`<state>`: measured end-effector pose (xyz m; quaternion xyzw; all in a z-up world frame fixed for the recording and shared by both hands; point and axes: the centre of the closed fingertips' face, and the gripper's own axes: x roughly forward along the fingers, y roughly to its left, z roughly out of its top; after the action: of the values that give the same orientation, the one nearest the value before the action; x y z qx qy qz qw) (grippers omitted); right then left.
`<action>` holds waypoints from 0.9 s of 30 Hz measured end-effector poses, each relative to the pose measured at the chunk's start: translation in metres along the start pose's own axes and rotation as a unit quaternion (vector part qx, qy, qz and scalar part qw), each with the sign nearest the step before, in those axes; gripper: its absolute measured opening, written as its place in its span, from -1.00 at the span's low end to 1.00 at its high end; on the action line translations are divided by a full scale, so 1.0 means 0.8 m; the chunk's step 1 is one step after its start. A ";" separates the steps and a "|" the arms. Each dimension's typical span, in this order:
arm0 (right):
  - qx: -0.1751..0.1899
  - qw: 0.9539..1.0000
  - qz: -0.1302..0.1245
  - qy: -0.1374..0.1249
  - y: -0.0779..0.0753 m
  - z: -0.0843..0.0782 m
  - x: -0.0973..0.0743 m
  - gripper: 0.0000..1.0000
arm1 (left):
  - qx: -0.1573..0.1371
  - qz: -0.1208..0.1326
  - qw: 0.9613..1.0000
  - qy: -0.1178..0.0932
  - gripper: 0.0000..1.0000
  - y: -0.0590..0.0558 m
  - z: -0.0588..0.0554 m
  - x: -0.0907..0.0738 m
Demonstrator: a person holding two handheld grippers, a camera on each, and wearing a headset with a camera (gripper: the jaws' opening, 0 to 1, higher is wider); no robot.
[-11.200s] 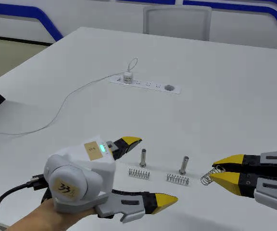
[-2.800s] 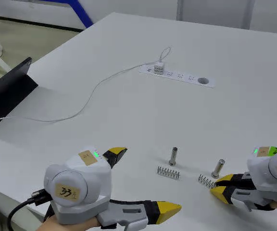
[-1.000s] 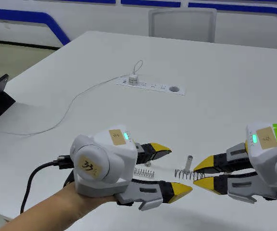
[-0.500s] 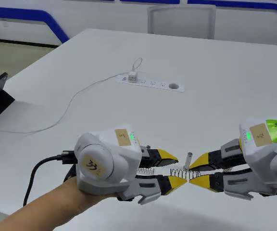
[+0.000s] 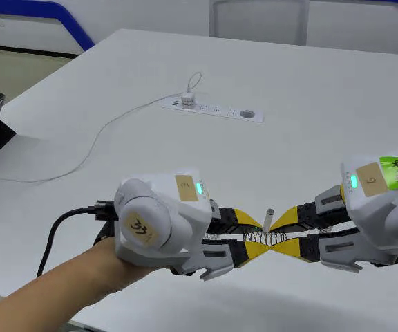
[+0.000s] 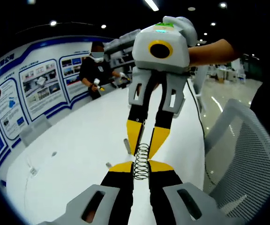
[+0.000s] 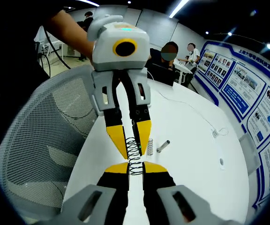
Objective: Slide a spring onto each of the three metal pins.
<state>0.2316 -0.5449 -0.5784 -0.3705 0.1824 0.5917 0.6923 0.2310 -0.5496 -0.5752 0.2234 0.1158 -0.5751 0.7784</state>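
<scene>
**A:** Which step is illustrated?

**B:** A spring point(image 5: 267, 237) is carried in the air, roughly level, above the bench point(image 5: 309, 138) and close to its near edge. The left gripper point(image 5: 253, 236) and the right gripper point(image 5: 287, 234) meet tip to tip, one at each end of the coil. I read this as a handover or re-grip ahead of threading.

**A:** How do the fingers stand?

**B:** In the left gripper view, the left fingers point(image 6: 121, 168) appear clenched on the near end of the coil, which sits squarely between the two yellow tips. In the right gripper view, the right fingers point(image 7: 156, 168) pinch the opposite end in the same way. The coil runs straight from one pair to the other, with its middle turns free.

**A:** And the target?

**B:** One pin point(image 5: 268, 219) stands upright on the bench just behind the held spring, apart from it and bare. A second spring point(image 7: 150, 146) lies on the bench near that pin.

**A:** What does the next move call for?

**B:** In my judgement, one gripper must let go so that the other holds the coil by one end only, leaving the bore open. The free end is then turned downward, centred over the pin's top and lowered. A thin coil bends easily, so a tilted approach would likely snag on the pin's rim.
</scene>
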 end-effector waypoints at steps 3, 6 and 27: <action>0.000 1.000 0.006 -0.001 0.003 0.000 0.001 -0.79 | -0.009 -0.005 1.000 -0.005 -0.79 -0.002 0.002 0.001; 0.000 1.000 0.006 -0.001 0.004 -0.001 0.001 -0.79 | -0.006 -0.007 1.000 -0.006 -0.80 -0.002 0.001 0.002; 0.055 0.997 0.012 -0.051 0.006 -0.001 -0.002 -0.71 | 0.024 -0.020 0.999 -0.017 -0.82 -0.006 0.015 0.000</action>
<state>0.2268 -0.5464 -0.5798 -0.2996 0.1835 0.6071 0.7128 0.2258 -0.5560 -0.5658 0.2301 0.0931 -0.5971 0.7628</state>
